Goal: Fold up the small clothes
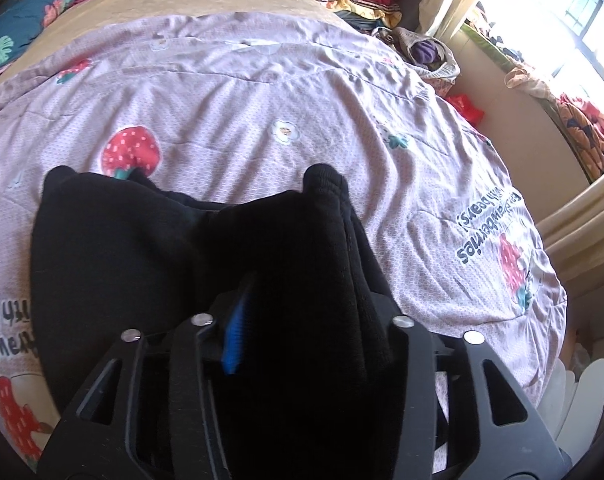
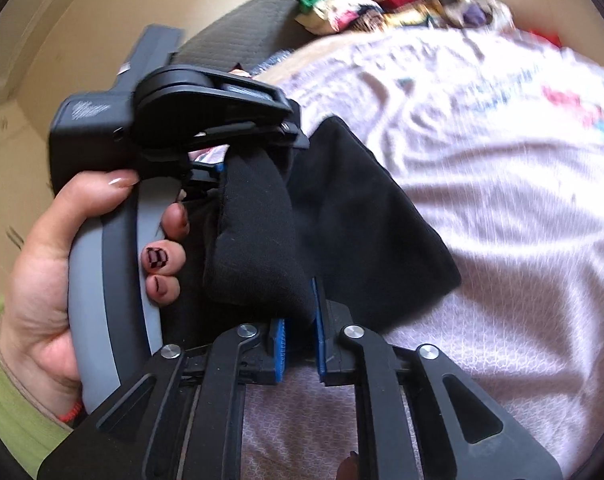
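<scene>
right gripper (image 2: 300, 344): pads pinching a fold of the black garment (image 2: 341, 216) | left gripper (image 1: 302, 320): jaws parted, black cloth draped between them, grip unclear | garment: lying on the near part of the pink strawberry bedspread (image 1: 262, 112) | left hand (image 2: 54, 280): gripping its handle

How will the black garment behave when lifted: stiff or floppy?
Probably floppy: the black garment drapes and bunches between the left gripper's jaws. Likely light, hanging from the right gripper's small pinch. Its knit looks soft, so probably not slippery.
</scene>
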